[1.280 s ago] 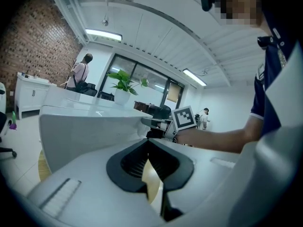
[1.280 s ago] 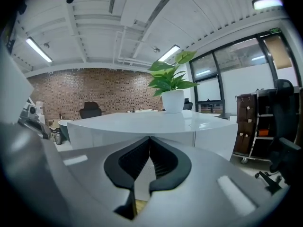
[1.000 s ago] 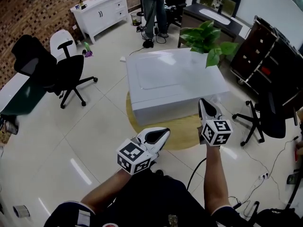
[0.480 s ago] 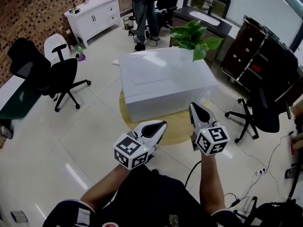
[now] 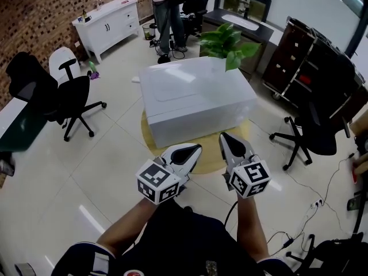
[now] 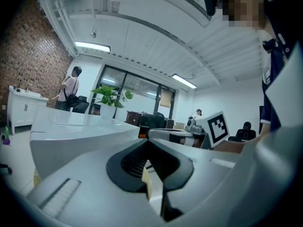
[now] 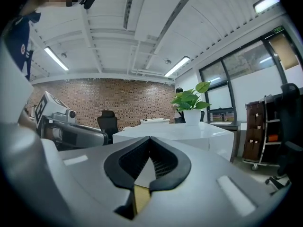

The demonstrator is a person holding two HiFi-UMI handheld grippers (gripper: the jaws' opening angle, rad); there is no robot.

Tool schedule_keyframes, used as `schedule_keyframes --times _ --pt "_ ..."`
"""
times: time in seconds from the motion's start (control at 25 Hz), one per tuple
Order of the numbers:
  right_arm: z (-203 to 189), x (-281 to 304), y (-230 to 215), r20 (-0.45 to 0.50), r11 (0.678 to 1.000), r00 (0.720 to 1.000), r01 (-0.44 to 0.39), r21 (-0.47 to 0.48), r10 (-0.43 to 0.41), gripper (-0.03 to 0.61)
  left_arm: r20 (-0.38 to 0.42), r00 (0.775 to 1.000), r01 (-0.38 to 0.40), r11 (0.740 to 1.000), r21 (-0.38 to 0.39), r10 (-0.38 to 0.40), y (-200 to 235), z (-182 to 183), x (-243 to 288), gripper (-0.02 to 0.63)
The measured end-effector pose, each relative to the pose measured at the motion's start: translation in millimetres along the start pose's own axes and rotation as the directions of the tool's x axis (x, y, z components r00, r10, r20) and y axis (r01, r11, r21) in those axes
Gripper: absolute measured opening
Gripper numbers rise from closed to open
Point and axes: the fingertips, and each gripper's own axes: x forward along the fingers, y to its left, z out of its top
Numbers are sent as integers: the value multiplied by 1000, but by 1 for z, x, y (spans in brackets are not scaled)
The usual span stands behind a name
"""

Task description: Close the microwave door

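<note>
No microwave or microwave door shows in any view. My left gripper (image 5: 193,150) and right gripper (image 5: 226,138) are held side by side in front of the person's body, above the tiled floor. Both point toward a large white box-shaped table (image 5: 195,99) standing on a round yellow mat (image 5: 210,151), and neither touches it. In the left gripper view the left gripper (image 6: 147,142) has its tips together with nothing between them. The right gripper (image 7: 150,140) looks the same in its own view, with the white table (image 7: 175,132) ahead.
A potted plant (image 5: 227,42) stands at the table's far corner. Black office chairs (image 5: 69,99) (image 5: 313,132) flank it left and right. A white cabinet (image 5: 106,19) and a standing person (image 5: 164,10) are at the back. A dark shelf cart (image 5: 313,56) is right, and cables (image 5: 299,220) trail on the floor.
The white table has shifted up and left in the head view. Both grippers have drawn closer together, the right one moving left. Both jaws stay shut.
</note>
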Motion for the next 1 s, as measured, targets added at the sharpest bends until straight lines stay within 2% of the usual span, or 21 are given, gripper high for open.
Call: schedule_keyframes --times 0.44,1.0 --pt "4 -2 17 -1 1000 1000 -16 -23 16 2 -8 1000 -6 1000 16 6 -2 0 -10 5" --pt "2 -8 15 -13 999 1000 -9 -46 8 0 -6 1000 6 1000 9 -6 -9 -4 -9 3"
